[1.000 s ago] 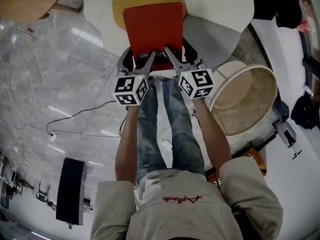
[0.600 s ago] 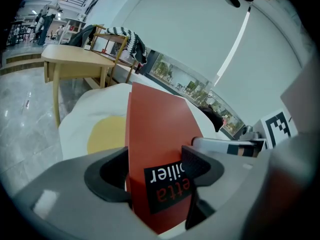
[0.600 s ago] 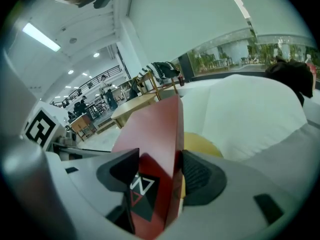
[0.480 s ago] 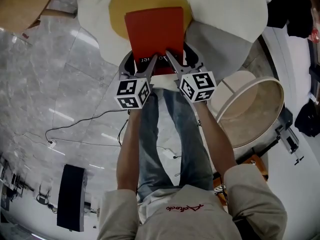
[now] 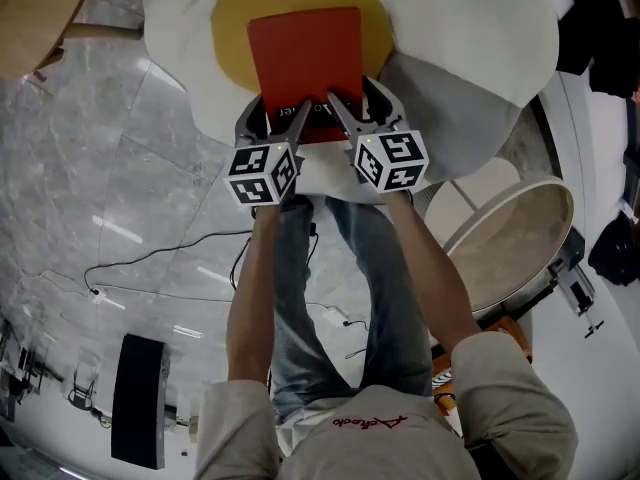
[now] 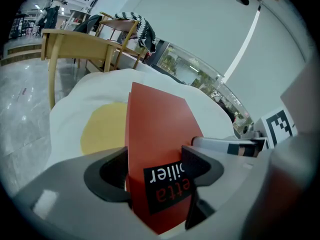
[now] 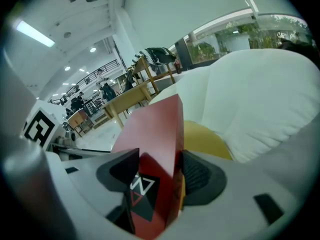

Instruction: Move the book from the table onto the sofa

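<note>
A red book [image 5: 306, 56] with a black label hangs flat over the yellow round patch [image 5: 230, 18] of the white sofa [image 5: 470, 18]. Both grippers clamp its near edge. My left gripper [image 5: 283, 120] is shut on the book's left part, and its view shows the red cover [image 6: 155, 134] between the jaws. My right gripper [image 5: 352, 116] is shut on the right part, with the book's corner [image 7: 160, 149] between its jaws. Whether the book touches the sofa I cannot tell.
A round beige table [image 5: 505, 238] stands at the right, close to my right arm. A wooden table [image 5: 35, 13] sits at the upper left, with wooden chairs [image 6: 85, 44] beyond the sofa. Cables [image 5: 170, 258] lie on the marble floor at the left.
Both grippers have carried the book forward, away from the round table; it now lies further over the yellow patch of the sofa. Both stay shut on it.
</note>
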A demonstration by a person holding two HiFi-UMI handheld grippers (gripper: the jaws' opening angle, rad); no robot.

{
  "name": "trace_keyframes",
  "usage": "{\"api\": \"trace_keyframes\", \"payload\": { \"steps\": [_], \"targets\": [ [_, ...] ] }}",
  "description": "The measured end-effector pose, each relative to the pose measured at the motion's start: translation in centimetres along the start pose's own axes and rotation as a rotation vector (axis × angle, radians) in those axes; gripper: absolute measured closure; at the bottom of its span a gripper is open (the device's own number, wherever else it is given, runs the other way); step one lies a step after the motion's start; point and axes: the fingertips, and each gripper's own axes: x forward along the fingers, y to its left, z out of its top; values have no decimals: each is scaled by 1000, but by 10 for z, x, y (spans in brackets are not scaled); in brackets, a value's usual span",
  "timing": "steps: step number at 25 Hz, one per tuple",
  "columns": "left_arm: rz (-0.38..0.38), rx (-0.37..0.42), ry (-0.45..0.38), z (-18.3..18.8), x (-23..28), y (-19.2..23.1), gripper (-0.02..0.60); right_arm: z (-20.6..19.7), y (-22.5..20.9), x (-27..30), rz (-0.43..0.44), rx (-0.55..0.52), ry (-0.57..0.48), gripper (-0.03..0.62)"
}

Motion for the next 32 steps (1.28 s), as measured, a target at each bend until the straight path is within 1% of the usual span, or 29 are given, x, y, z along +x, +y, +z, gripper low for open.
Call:
{"api": "trace_keyframes", "payload": {
  "steps": [9, 15, 22, 29, 32],
  "targets": [
    [25, -2, 15, -9, 42, 39, 272, -17, -18, 55, 18, -9, 29, 336],
    [36, 36, 34, -11, 65, 53, 272, -25, -31, 79, 19, 1, 46, 336],
    [44, -1, 40, -16, 81, 64, 272, -34, -43, 98, 22, 48, 58, 336],
    [43, -22, 19, -17, 86, 69, 270, -36, -45, 103, 16, 56, 45, 335],
    [41, -26, 23, -17, 86, 68, 270, -36, -45, 103, 7, 48, 48, 336]
  ]
}}
